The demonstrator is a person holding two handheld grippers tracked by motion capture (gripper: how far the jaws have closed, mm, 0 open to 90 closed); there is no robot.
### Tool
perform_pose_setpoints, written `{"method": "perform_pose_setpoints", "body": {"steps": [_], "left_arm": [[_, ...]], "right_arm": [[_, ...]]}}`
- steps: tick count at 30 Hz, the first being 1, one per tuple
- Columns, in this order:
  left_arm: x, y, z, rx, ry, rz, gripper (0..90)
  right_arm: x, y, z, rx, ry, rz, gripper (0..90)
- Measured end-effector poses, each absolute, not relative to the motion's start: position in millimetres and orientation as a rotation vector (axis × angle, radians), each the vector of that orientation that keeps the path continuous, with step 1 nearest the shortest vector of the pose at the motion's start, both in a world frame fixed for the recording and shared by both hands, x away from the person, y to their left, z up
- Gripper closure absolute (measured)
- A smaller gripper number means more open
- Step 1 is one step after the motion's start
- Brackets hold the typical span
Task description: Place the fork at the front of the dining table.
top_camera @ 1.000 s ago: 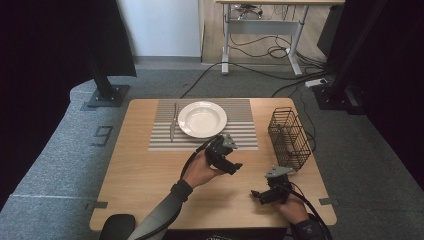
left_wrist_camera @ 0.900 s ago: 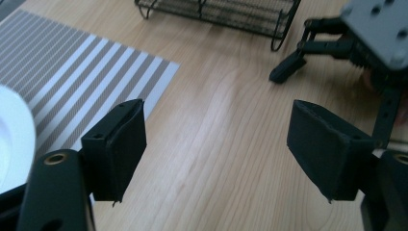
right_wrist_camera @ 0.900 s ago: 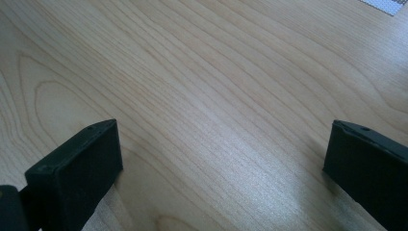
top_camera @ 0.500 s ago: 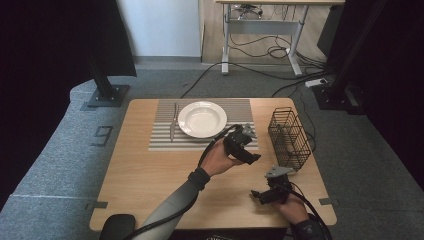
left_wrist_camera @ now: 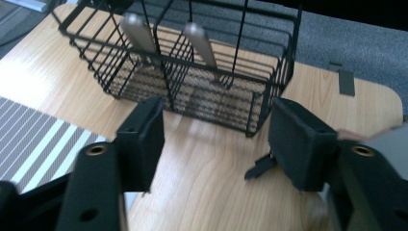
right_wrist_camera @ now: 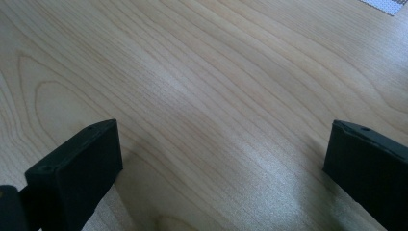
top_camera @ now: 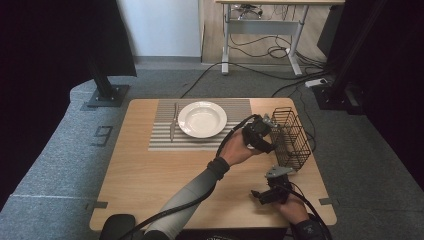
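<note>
A black wire basket point(top_camera: 290, 137) stands at the table's right side. In the left gripper view the basket point(left_wrist_camera: 192, 72) holds two upright metal utensil handles point(left_wrist_camera: 137, 31) in separate compartments. My left gripper point(top_camera: 265, 131) hovers just left of the basket, pointing at it. Its jaws point(left_wrist_camera: 216, 134) have just been closing but still stand apart, with nothing between them. My right gripper point(top_camera: 262, 194) rests low near the front right edge. It is wide open point(right_wrist_camera: 221, 159) over bare wood.
A white plate point(top_camera: 202, 119) sits on a striped placemat point(top_camera: 160, 137) at the back middle, with a knife point(top_camera: 173, 122) to its left. Bare wooden tabletop point(top_camera: 150, 185) spreads across the front left. Cables trail from both grippers.
My left hand has moved right and a little up, from the table's middle to the basket's side. The right gripper has stayed in place.
</note>
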State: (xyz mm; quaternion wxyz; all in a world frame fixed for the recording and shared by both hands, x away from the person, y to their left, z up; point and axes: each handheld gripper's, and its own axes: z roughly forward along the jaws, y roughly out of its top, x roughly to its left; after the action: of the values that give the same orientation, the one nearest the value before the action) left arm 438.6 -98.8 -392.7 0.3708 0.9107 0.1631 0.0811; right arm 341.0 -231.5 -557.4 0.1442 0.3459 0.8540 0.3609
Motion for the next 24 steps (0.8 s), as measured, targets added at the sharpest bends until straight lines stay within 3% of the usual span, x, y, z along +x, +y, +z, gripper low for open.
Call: {"method": "perform_pose_setpoints", "body": {"steps": [10, 15, 16, 20, 24], "left_arm": [[456, -132, -391, 2.354, 0.505, 0.148, 47.8], [463, -139, -392, 2.356, 0.573, 0.099, 62.4], [465, -139, -392, 2.349, 0.588, 0.075, 71.5], [467, -138, -390, 2.328, 0.615, 0.010, 78.6], [466, -137, -386, 2.320, 0.611, 0.019, 79.7]], "right_arm": [[341, -232, -557, 0.996, 2.463, 1.037, 0.0], [341, -232, -557, 0.998, 2.462, 1.039, 0.0], [341, -232, -557, 0.996, 2.462, 1.039, 0.0], [341, -232, -557, 0.996, 2.462, 1.039, 0.0], [341, -232, -557, 0.996, 2.462, 1.039, 0.0]]}}
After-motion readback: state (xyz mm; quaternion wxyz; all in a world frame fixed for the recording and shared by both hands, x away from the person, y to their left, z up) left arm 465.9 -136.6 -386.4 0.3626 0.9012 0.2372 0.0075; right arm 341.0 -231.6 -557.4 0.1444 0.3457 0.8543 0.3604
